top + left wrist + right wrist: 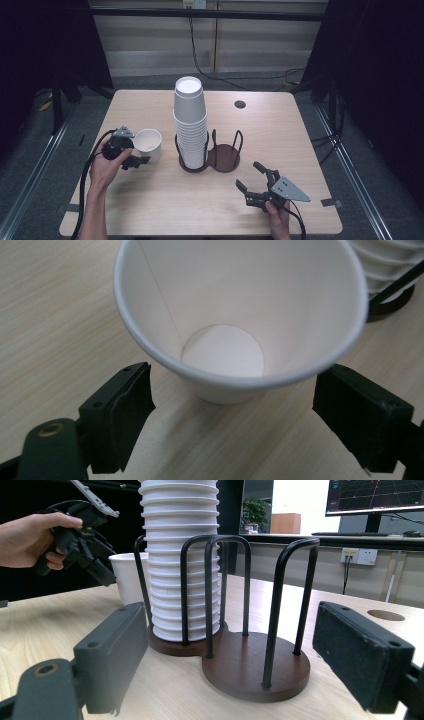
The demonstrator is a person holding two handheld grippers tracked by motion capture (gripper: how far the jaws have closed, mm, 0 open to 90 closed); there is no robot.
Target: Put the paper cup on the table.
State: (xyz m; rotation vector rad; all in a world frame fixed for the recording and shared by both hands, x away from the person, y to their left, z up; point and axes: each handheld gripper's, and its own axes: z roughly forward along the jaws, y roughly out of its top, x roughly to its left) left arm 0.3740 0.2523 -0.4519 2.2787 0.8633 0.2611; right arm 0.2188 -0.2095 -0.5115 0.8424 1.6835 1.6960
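Left gripper view: hand-held gripper (232,405) released, jaws straddling cup (235,315); light, crushable paper — pinch gently below rim.

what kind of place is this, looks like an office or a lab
Probably a lab or office test area. A light wooden table sits between black curtains, a computer monitor shows a grid graphic on a desk behind, and cables trail over the grey floor.

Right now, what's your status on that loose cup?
Left gripper open, jaws either side of the single cup, not clamped. Right gripper open, facing the cup holder. Cup upright beside the cup stack. Nothing in the way.
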